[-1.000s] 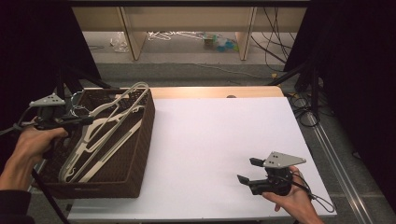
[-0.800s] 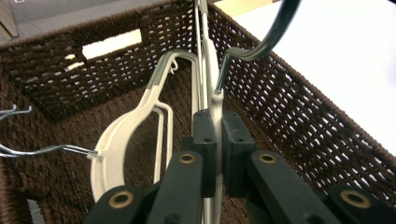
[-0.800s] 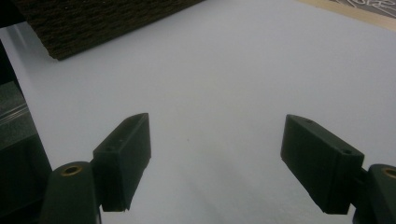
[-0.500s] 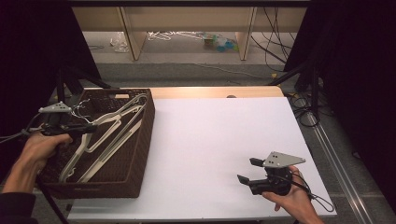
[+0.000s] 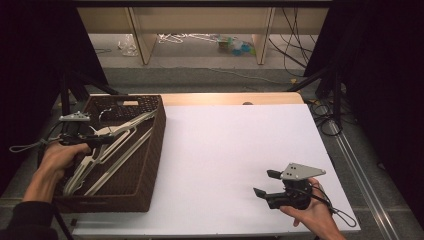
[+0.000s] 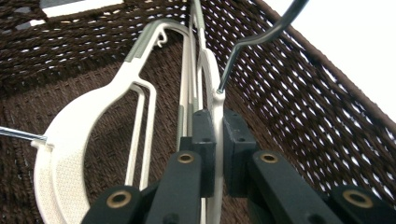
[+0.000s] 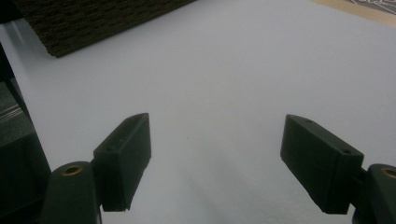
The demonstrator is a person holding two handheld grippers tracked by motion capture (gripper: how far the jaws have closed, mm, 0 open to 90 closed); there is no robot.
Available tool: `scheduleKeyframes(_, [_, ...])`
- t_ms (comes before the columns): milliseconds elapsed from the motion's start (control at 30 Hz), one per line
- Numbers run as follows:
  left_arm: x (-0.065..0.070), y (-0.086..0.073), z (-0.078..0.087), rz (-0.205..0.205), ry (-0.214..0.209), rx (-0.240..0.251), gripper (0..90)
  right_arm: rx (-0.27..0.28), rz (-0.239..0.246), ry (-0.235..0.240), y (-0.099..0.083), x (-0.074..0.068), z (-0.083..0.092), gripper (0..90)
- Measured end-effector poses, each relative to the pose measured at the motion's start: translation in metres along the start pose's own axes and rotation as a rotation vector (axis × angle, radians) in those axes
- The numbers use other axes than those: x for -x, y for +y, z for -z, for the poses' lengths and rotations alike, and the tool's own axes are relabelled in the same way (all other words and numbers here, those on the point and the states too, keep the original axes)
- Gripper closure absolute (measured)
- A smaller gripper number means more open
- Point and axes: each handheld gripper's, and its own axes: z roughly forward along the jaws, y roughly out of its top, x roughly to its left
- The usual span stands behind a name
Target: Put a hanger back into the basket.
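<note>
Pinching a white hanger point(image 6: 215, 105) just below its metal hook, the left gripper point(image 6: 218, 140) sits inside the brown woven basket point(image 5: 152, 150) at the table's left w/ jaws pressed onto the plastic. More white hangers point(image 6: 84, 135) lie beside it in the basket. The right gripper point(image 7: 217, 154) hovers low over the white tabletop point(image 5: 225, 150), jaws spread wide, nothing btwn them, well apart from the basket.

Left gripper point(image 5: 102, 140) jaws clamped; right gripper point(image 5: 266, 183) jaws apart.
</note>
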Motion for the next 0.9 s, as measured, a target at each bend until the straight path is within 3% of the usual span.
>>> scheduleKeyframes(167, [-0.008,-0.006,0.0,0.068,0.04,0.042,83.1,0.002,0.006,-0.001,0.0,0.0,-0.001,25.3])
scheduleKeyframes(233, [-0.012,-0.009,-0.001,0.094,0.085,0.059,81.6,-0.002,0.007,0.002,-0.001,0.001,-0.001,25.4])
scheduleKeyframes(333, [-0.014,-0.011,-0.002,0.113,0.13,0.058,78.2,-0.002,0.008,0.001,-0.001,0.0,-0.001,25.4])
scheduleKeyframes(433, [-0.018,-0.015,-0.004,0.093,0.189,0.021,77.0,-0.003,0.006,0.0,-0.001,0.0,-0.002,25.4])
scheduleKeyframes(500, [-0.022,-0.017,-0.005,0.107,0.208,0.013,76.0,-0.011,0.006,-0.001,-0.001,0.0,-0.002,25.4])
scheduleKeyframes(533, [-0.02,-0.018,-0.009,0.142,0.22,0.047,75.7,-0.004,0.005,0.002,-0.001,0.0,-0.002,25.3])
scheduleKeyframes(600, [-0.023,-0.019,-0.006,0.107,0.235,-0.006,71.9,-0.005,0.002,0.005,-0.001,0.0,-0.002,25.1])
scheduleKeyframes(667, [-0.023,-0.021,-0.007,0.09,0.253,-0.013,70.7,-0.002,0.003,0.008,-0.001,0.0,-0.002,25.0])
scheduleKeyframes(767, [-0.025,-0.024,-0.007,0.097,0.258,-0.015,69.2,-0.018,0.005,0.002,-0.001,0.0,-0.001,24.9])
scheduleKeyframes(900, [-0.027,-0.026,-0.005,0.106,0.318,-0.009,61.8,-0.013,0.006,0.0,-0.001,-0.001,-0.002,24.8])
